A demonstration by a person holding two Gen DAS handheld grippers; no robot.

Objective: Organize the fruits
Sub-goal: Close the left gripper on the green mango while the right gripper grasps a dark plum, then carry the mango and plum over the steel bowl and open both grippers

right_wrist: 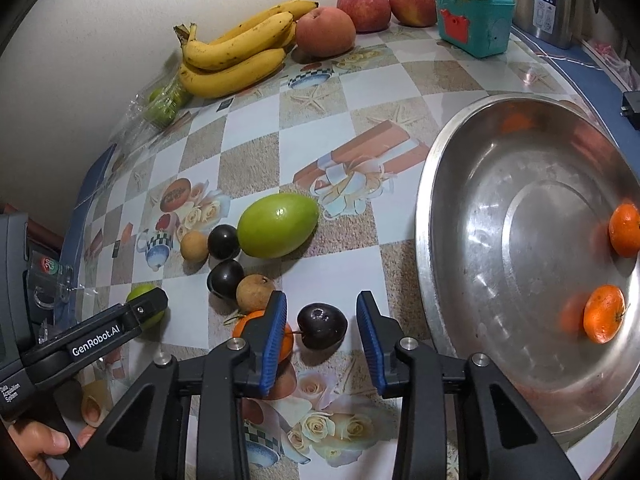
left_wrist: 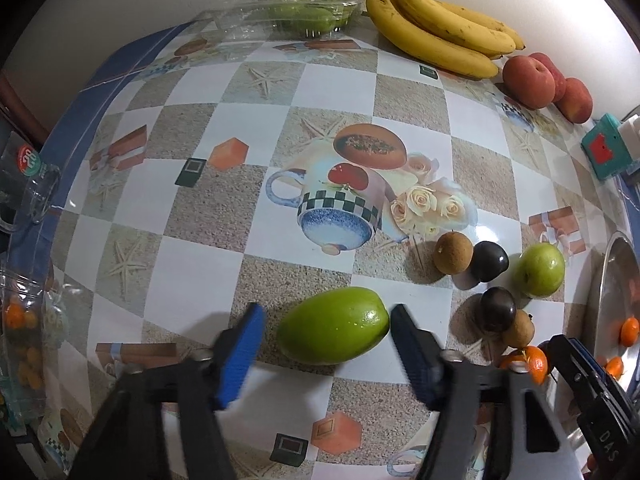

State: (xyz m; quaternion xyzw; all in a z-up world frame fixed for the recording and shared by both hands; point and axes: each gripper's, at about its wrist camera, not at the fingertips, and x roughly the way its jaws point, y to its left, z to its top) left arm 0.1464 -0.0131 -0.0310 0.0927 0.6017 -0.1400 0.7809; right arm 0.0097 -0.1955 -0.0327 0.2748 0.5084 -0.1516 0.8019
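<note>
My left gripper [left_wrist: 326, 330] is open, its blue pads on either side of a green oval fruit [left_wrist: 333, 325] lying on the tablecloth. My right gripper [right_wrist: 322, 330] is open around a dark plum [right_wrist: 321, 325], with a small orange [right_wrist: 262, 334] just behind its left pad. Nearby lie two more dark plums [right_wrist: 224, 241], two brown longans [right_wrist: 255, 293] and another green fruit [right_wrist: 278, 231]. A steel bowl [right_wrist: 452, 168] at the right holds two oranges [right_wrist: 604, 313]. The left gripper's finger [right_wrist: 132, 320] shows in the right wrist view, over the green fruit.
Bananas [left_wrist: 436, 28] and three peaches [left_wrist: 528, 80] lie along the back wall. A clear plastic box [left_wrist: 296, 8] of green fruits stands at the back left. A teal box [right_wrist: 472, 20] and a steel flask [right_wrist: 550, 0] stand at the back right. A plastic box with small oranges [left_wrist: 20, 320] is at the left edge.
</note>
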